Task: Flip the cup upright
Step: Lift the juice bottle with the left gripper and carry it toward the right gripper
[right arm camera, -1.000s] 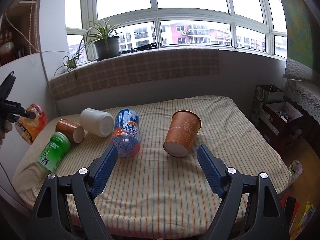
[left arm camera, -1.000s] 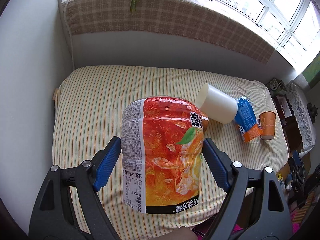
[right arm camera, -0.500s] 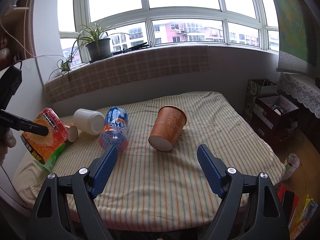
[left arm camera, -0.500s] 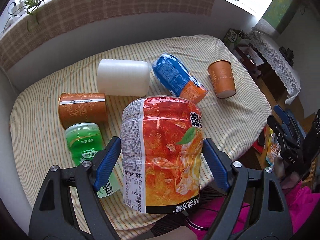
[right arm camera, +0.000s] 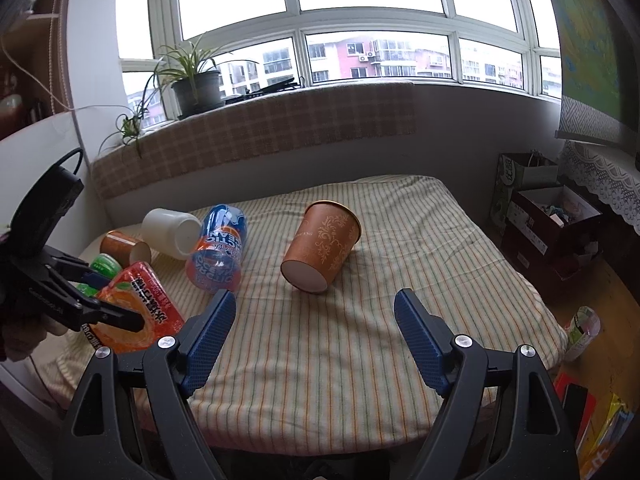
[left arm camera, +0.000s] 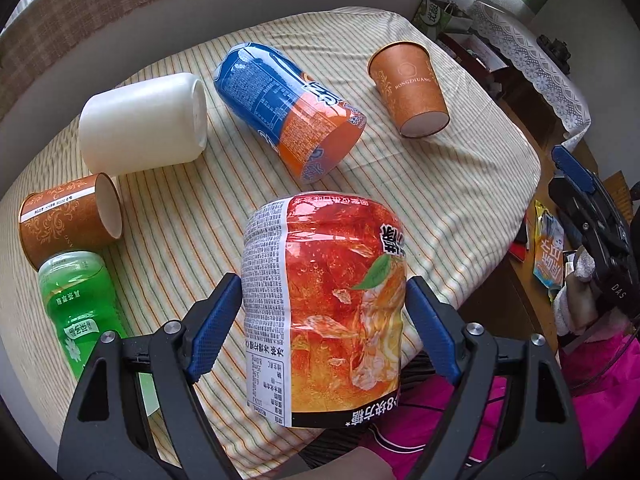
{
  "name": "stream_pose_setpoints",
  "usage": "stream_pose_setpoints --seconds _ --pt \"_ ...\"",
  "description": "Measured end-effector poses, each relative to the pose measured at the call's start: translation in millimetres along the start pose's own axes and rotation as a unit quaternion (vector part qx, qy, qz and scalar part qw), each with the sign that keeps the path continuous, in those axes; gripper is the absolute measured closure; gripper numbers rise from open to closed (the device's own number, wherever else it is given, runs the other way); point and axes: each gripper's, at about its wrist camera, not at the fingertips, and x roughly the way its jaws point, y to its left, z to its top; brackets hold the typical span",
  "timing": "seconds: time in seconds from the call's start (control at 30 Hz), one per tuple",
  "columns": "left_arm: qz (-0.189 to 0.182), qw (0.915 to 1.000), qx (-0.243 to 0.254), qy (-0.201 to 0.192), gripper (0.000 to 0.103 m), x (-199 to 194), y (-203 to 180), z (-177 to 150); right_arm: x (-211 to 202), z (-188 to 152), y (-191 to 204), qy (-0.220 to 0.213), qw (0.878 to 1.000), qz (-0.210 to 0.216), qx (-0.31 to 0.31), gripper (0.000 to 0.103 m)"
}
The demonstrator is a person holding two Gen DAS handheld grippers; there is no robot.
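From the left wrist, the left hand-held gripper is clamped on the orange-red cup, its blue pads pressing both sides and holding it above the striped bench. Ahead lie a blue-orange cup, a white cup and a brown paper cup.

From the right wrist, the right hand-held gripper is spread wide with nothing between its pads; the brown paper cup lies tilted just ahead, and the orange-red cup is off to its left.

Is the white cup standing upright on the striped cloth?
No, the white cup lies on its side on the striped cloth, between a brown paper cup and the blue cup.
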Motion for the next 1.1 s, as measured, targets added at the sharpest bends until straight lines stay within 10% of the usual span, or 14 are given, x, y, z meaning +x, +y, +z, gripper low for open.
stream_pose_setpoints --seconds 1.1 --pt "0.001 0.9994 -0.034 -0.009 0.016 -7 15 4 8 12 33 0.012 0.984 0.108 -0.141 0.022"
